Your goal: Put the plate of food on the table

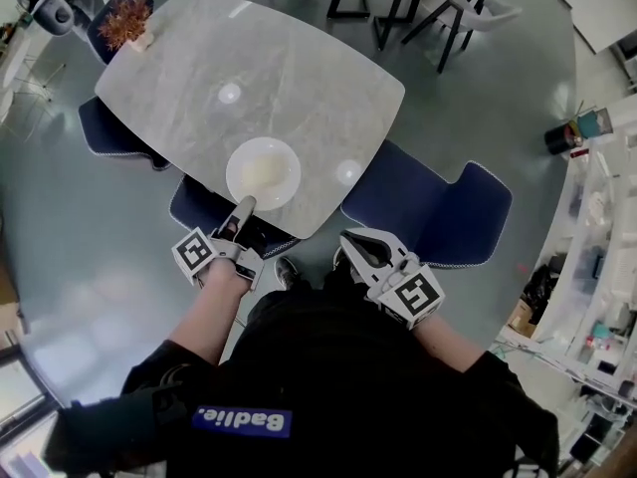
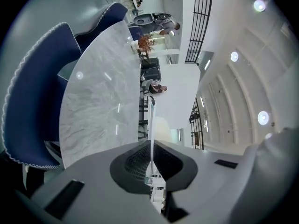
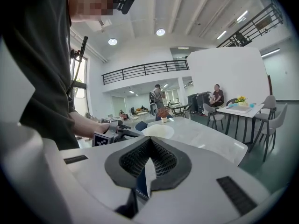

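A white plate (image 1: 263, 172) with pale food on it lies over the near edge of the grey marble table (image 1: 199, 78). Whether it rests on the top I cannot tell. My left gripper (image 1: 239, 214) is shut on the plate's near rim. In the left gripper view the plate (image 2: 151, 120) runs edge-on between the closed jaws of my left gripper (image 2: 150, 148). My right gripper (image 1: 360, 247) hangs shut and empty, off the table's edge to the right of the plate. The right gripper view has my right gripper (image 3: 148, 146) shut, with the plate (image 3: 158, 131) and my left gripper (image 3: 114, 132) beyond it.
Dark blue chairs stand at the table's near side, one below the plate (image 1: 204, 212) and one to the right (image 1: 438, 207). A reddish plant (image 1: 124, 20) sits at the table's far left corner. Shelving (image 1: 597, 267) lines the right wall.
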